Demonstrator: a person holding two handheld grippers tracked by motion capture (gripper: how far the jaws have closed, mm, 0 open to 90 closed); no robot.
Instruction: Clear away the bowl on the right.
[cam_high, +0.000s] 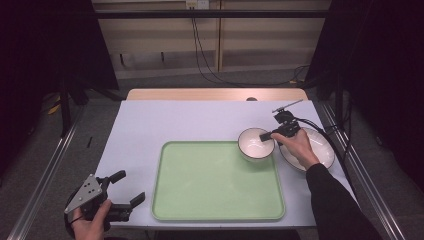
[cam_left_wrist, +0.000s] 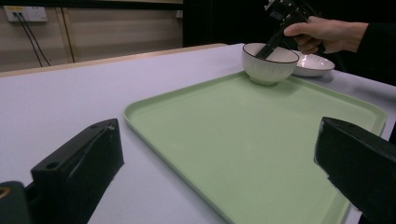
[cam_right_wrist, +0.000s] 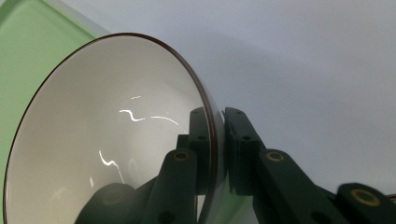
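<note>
A white bowl (cam_high: 254, 145) with a dark rim sits at the far right corner of the green tray (cam_high: 210, 185). My right gripper (cam_high: 266, 135) is shut on the bowl's rim, one jaw inside and one outside. In the right gripper view the bowl (cam_right_wrist: 93, 140) fills the left side and my right gripper (cam_right_wrist: 215, 123) pinches its thin wall. My left gripper (cam_high: 131, 187) stands open near the table's front left corner, with nothing between its jaws. The left gripper view shows the bowl (cam_left_wrist: 268, 65) far off on the tray (cam_left_wrist: 243, 135), with the right hand on it.
A white plate (cam_high: 320, 150) lies on the table just right of the bowl, under the right hand. The tray takes up the middle of the pale table (cam_high: 150, 125). Cables trail from the right gripper toward the back right.
</note>
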